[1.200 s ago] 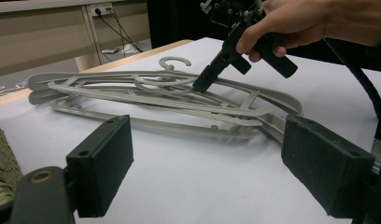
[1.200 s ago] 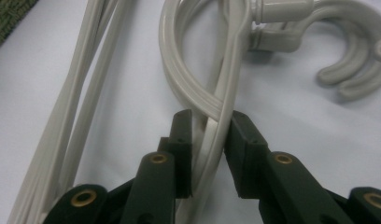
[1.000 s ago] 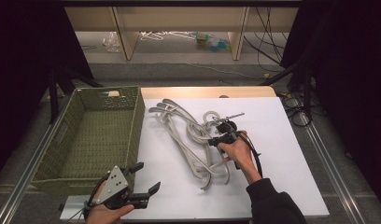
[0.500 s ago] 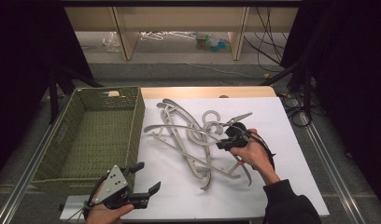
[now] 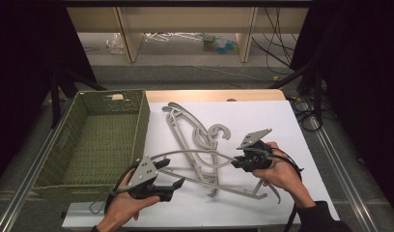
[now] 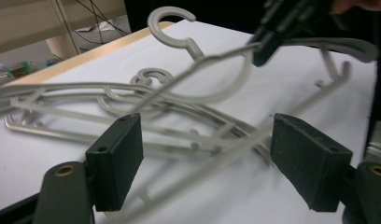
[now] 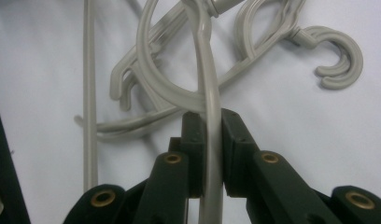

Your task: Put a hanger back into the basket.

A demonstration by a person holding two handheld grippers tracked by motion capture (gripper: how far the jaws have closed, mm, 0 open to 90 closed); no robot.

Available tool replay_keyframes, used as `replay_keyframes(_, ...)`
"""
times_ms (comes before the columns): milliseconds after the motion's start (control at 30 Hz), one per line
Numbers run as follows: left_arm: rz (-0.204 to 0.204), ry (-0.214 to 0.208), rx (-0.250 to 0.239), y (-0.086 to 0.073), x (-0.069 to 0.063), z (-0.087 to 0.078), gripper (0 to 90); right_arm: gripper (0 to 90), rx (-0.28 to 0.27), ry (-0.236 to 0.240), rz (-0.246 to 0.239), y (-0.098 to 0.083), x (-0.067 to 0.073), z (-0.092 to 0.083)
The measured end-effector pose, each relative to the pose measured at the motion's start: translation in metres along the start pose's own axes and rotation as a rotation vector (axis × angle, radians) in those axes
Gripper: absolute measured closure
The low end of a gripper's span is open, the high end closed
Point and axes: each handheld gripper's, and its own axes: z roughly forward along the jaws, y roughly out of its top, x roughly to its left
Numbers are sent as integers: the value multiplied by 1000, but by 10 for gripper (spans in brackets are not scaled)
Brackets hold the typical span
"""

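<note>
Several grey plastic hangers (image 5: 183, 128) lie tangled on the white table top (image 5: 287, 121). My right gripper (image 5: 237, 162) is shut on the thin bar of one grey hanger (image 5: 195, 153), which is lifted off the pile and arcs to the left. In the right gripper view the pads (image 7: 194, 135) clamp that bar (image 7: 206, 70). My left gripper (image 5: 173, 173) is at the near left with its jaws wide apart; they have just been closing a little. In the left gripper view a blurred hanger bar (image 6: 212, 161) crosses the gap between the pads (image 6: 116, 158), and they are not pressing on it.
A green woven basket (image 5: 143, 121) stands at the left, right beside the hanger pile. The table's right edge and a metal rail (image 5: 330, 154) lie beyond the right hand. Cables (image 5: 282, 43) and shelving sit on the floor behind.
The right gripper has drawn its hanger toward the near right and raised it, shifting the pile. The left gripper has moved up and right toward the hangers.
</note>
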Motion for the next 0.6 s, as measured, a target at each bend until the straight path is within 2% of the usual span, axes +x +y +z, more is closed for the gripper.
replay_keyframes(67, 7, -1, 15, 5, 3, 6, 259, 814, -3, 4, 0, -2, 2, -1)
replay_keyframes(133, -16, -6, 48, 13, 8, 18, 258, 815, -3, 2, -22, -4, 3, -3)
replay_keyframes(167, -14, -32, 72, 15, 12, 25, 257, 814, -1, 1, -30, -6, 3, -4)
replay_keyframes(233, -30, -38, 102, 19, 15, 37, 257, 814, 0, 5, -41, -8, 5, -6)
replay_keyframes(267, -30, -56, 121, 20, 17, 42, 265, 814, 12, 12, -47, -8, 6, -8)
replay_keyframes(300, -45, -77, 139, 21, 17, 48, 289, 814, 0, 13, -58, -8, 7, -8)
replay_keyframes(367, -36, -90, 159, 23, 18, 59, 299, 814, 8, 14, -78, -8, 10, -12)
replay_keyframes(433, -12, -120, 188, 25, 19, 69, 363, 814, 8, 19, -101, -7, 13, -13)
replay_keyframes(467, -21, -116, 187, 26, 18, 73, 394, 814, 5, 17, -123, -5, 15, -13)
replay_keyframes(500, -19, -124, 195, 28, 17, 77, 394, 814, 5, 17, -123, -5, 15, -13)
replay_keyframes(600, 5, -203, 245, 30, 13, 89, 475, 814, 20, 22, -157, -4, 19, -14)
